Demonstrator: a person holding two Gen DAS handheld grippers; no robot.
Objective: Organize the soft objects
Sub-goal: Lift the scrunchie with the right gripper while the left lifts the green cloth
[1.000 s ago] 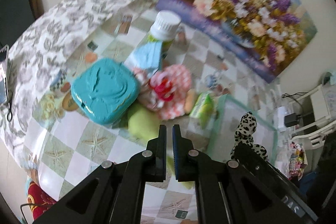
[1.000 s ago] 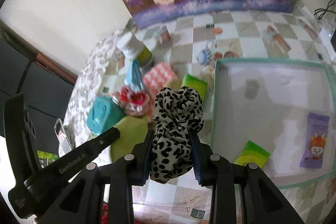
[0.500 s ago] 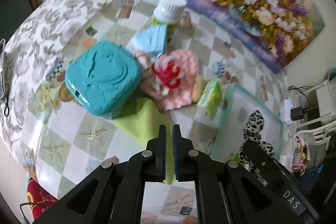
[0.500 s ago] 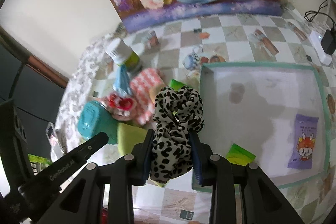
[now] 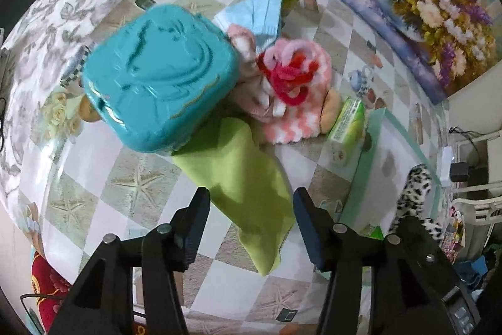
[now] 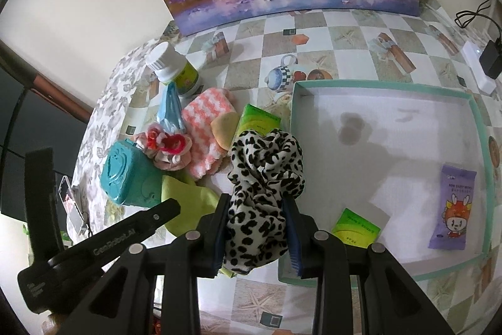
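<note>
Left tool fingers spread apart, straddling the green cloth, which lies flat on the desk, long axis running from the teal box toward the tool. Right tool clamped on the leopard scrunchie, held upright beside the tray's left edge.

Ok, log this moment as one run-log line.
left gripper: open over green cloth | right gripper: shut on leopard scrunchie | tray: scrunchie not in

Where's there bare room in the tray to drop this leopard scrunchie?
The tray floor is bare across its middle and far half, up to the back wall. Only the near edge is taken: green packet, purple sachet. Outside, left of the tray, it is crowded: teal box, pink cloth, green cloth.
</note>
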